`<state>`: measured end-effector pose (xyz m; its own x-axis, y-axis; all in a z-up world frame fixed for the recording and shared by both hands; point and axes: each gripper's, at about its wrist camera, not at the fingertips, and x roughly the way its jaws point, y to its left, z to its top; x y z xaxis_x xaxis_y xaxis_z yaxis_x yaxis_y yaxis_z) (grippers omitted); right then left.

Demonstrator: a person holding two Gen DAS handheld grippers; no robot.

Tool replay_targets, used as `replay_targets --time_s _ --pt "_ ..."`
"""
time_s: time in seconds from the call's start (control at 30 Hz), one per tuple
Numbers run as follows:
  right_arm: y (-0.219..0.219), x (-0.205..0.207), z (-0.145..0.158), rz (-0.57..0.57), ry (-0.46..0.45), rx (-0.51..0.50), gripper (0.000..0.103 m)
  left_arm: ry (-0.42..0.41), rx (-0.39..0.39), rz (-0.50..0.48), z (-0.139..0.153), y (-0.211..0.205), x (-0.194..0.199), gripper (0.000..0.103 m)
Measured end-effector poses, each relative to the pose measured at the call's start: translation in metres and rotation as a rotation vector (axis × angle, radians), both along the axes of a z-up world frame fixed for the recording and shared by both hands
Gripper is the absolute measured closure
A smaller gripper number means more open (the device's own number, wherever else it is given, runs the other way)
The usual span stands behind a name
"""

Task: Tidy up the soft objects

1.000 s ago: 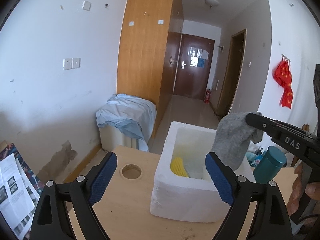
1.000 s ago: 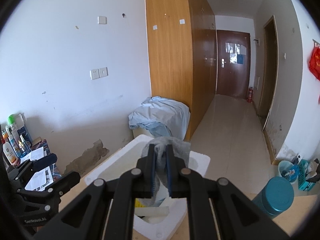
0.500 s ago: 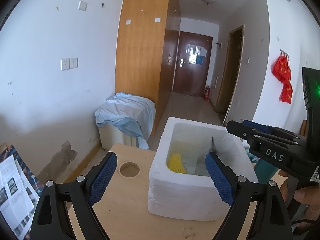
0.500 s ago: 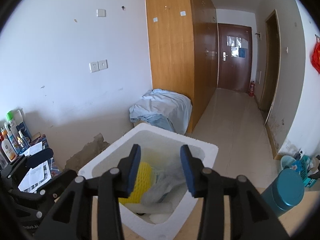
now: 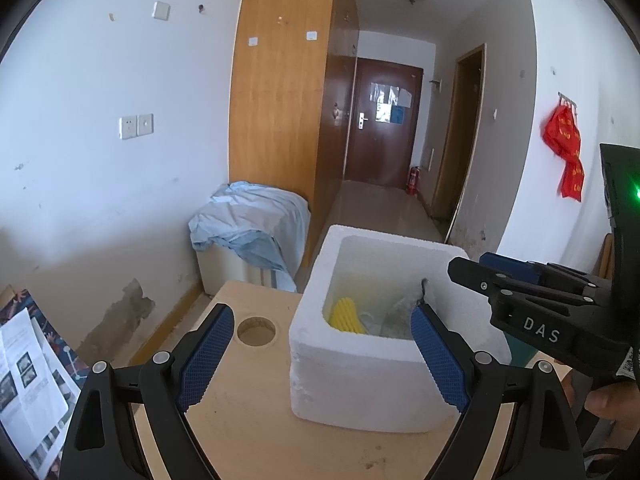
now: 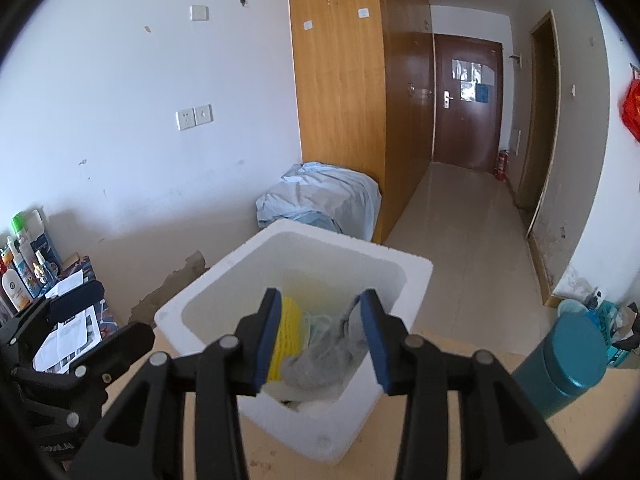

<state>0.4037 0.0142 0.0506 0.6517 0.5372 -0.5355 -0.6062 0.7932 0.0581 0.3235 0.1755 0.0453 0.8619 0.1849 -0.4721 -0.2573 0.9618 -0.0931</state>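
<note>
A white foam box (image 5: 360,376) stands on the wooden table (image 5: 248,420); it also shows in the right wrist view (image 6: 412,276). Inside lie a grey sock (image 6: 324,356) and a yellow soft object (image 6: 286,332), also seen in the left wrist view as the sock (image 5: 400,312) and the yellow object (image 5: 346,314). My right gripper (image 6: 320,336) is open and empty just above the box's near rim; it shows from the side in the left wrist view (image 5: 500,276). My left gripper (image 5: 316,356) is open and empty in front of the box.
A round cable hole (image 5: 257,330) is in the table left of the box. A teal bottle (image 6: 568,360) stands at the right. Papers (image 5: 24,372) and bottles (image 6: 16,280) lie at the left. A blue-covered bundle (image 5: 252,220) sits by the wall.
My right gripper opened and let the grey sock drop into the foam box, then drew back a little. The left gripper stayed open and edged closer.
</note>
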Motion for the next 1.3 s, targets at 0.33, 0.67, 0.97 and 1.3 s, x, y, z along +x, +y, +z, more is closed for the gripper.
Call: replay_targets --time_s 0.33,0.67,0.97,1.3 --pt "-0.013 -0.03 0.001 -0.022 0.007 -0.002 0.057 0.003 0.012 -0.012 0.008 -0.013 -0.028 0.013" --pt "-0.03 -0.063 -0.008 -0.056 0.018 -0.021 0.031 0.019 -0.003 -0.044 0.003 -0.034 -0.06 0.013" --pt "-0.058 -0.084 -0.018 -0.093 0.038 -0.021 0.003 0.025 -0.008 -0.063 -0.006 -0.054 -0.08 0.01" --pt "-0.087 -0.111 -0.032 -0.115 0.057 -0.029 0.0 0.043 0.01 -0.074 -0.016 -0.077 -0.103 0.006"
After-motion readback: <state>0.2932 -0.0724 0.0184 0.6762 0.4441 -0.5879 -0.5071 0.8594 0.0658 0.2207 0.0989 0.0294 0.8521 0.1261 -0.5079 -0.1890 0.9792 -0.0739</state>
